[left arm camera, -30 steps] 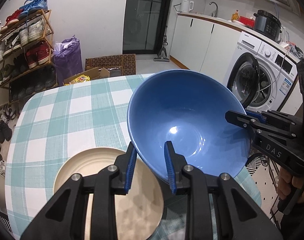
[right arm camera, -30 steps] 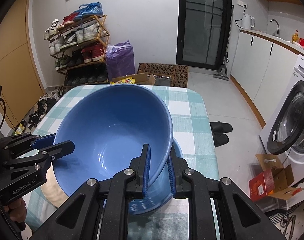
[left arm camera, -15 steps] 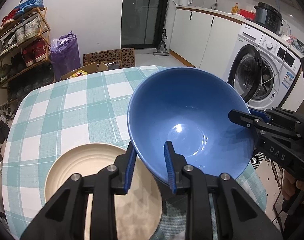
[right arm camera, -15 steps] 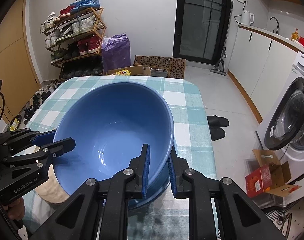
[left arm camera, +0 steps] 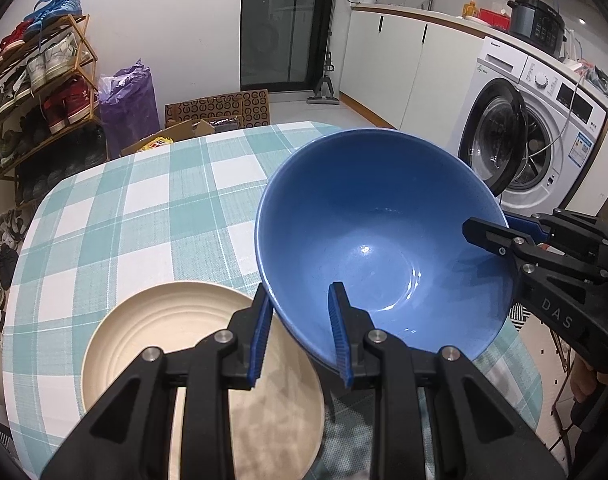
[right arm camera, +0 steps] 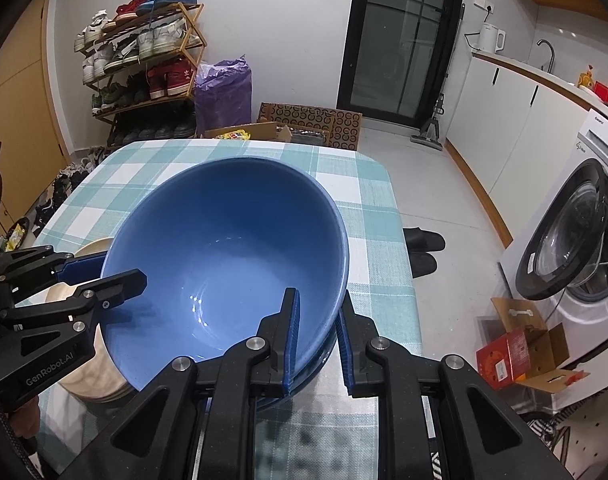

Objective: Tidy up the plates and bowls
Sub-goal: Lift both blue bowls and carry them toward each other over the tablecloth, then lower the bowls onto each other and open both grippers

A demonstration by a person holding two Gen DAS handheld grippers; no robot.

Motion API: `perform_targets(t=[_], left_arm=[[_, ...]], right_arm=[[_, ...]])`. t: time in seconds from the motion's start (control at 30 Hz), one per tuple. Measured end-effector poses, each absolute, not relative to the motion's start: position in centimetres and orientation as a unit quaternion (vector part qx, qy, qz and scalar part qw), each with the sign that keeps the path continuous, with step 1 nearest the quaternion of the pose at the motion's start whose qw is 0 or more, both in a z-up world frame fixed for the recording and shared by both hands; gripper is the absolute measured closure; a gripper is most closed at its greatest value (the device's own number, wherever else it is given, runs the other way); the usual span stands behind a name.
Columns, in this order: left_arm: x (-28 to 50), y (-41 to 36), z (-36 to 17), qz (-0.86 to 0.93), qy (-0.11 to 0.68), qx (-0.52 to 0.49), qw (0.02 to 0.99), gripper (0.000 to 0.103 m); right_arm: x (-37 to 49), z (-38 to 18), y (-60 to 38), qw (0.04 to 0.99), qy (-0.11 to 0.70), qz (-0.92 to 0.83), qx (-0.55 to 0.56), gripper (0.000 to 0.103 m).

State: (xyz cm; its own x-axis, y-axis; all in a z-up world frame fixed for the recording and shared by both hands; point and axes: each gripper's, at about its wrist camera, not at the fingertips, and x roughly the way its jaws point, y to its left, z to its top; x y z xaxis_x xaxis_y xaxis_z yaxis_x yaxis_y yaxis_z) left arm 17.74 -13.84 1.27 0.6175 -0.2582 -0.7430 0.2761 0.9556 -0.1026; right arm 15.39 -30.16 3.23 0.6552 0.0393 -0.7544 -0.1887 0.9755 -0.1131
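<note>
The large glossy blue ceramic bowl [left arm camera: 384, 240] has sunk lower, near the table's [left arm camera: 144, 216] right edge. My left gripper [left arm camera: 300, 332] and right gripper [right arm camera: 318, 336], nearly closed, pinch opposite rims. Heavy, slippery, breakable: hold both rims.

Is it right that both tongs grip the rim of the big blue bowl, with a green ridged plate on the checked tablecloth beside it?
Not quite: the ridged round plate is cream, not green, as the left wrist view shows. The rest holds: the left tongs and right tongs both grip the rim of the big blue bowl, beside the plate on the checked tablecloth.
</note>
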Motion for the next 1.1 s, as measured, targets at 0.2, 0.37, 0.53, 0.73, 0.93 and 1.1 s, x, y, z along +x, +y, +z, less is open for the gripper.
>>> perform_targets(t=[0.2, 0.37, 0.53, 0.73, 0.93, 1.1], left_arm=[[17.7, -14.2, 0.9, -0.146, 0.412, 0.018, 0.899, 0.077], [17.7, -14.1, 0.7, -0.144, 0.413, 0.024, 0.899, 0.077], [17.7, -14.2, 0.4, -0.143, 0.416, 0.028, 0.898, 0.077], [17.8, -14.3, 0.3, -0.143, 0.418, 0.032, 0.897, 0.077], [17.8, -14.4, 0.3, -0.143, 0.418, 0.036, 0.897, 0.077], [17.8, -14.4, 0.2, -0.145, 0.419, 0.038, 0.896, 0.076]], right_arm=[[15.5, 2.7, -29.9, 0.902, 0.416, 0.057, -0.097, 0.085], [15.7, 2.5, -29.9, 0.901, 0.419, 0.057, -0.100, 0.085], [15.7, 2.3, -29.7, 0.901, 0.418, 0.055, -0.103, 0.085], [15.6, 1.9, -29.5, 0.899, 0.421, 0.053, -0.108, 0.084], [15.7, 1.7, -29.2, 0.897, 0.424, 0.053, -0.108, 0.082], [16.0, 1.6, -29.3, 0.896, 0.427, 0.051, -0.111, 0.082]])
